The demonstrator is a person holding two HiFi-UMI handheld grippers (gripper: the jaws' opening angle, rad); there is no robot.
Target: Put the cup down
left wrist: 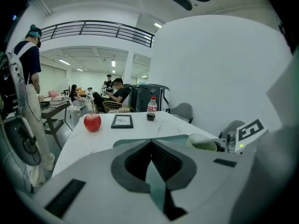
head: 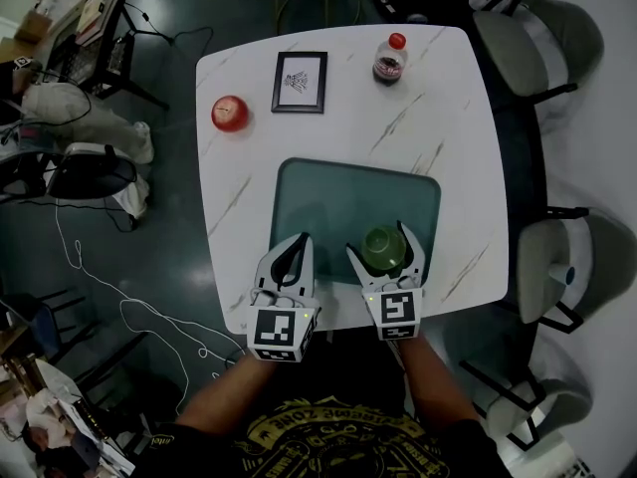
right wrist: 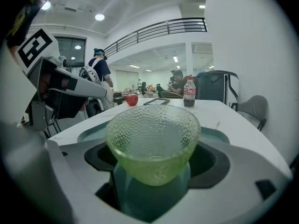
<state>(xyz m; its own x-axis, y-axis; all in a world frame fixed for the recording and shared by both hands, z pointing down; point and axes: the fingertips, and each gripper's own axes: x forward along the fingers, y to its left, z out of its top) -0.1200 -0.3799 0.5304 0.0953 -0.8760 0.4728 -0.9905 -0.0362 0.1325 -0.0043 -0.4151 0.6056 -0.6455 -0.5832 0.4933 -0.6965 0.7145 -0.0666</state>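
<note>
Head view is dim: floor [head: 179,257] dark, white table [head: 448,98] evenly lit from above. Gripper views are bright under ceiling lights [right wrist: 99,17], sharp centrally, strongly curved with black corners.

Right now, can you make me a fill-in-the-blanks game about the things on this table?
1. The right claw has a green glass ____ between its jaws.
2. The left claw has ____ between its jaws.
3. The picture frame lies between the cola bottle and the red ____.

Missing words: cup; nothing; apple.
</note>
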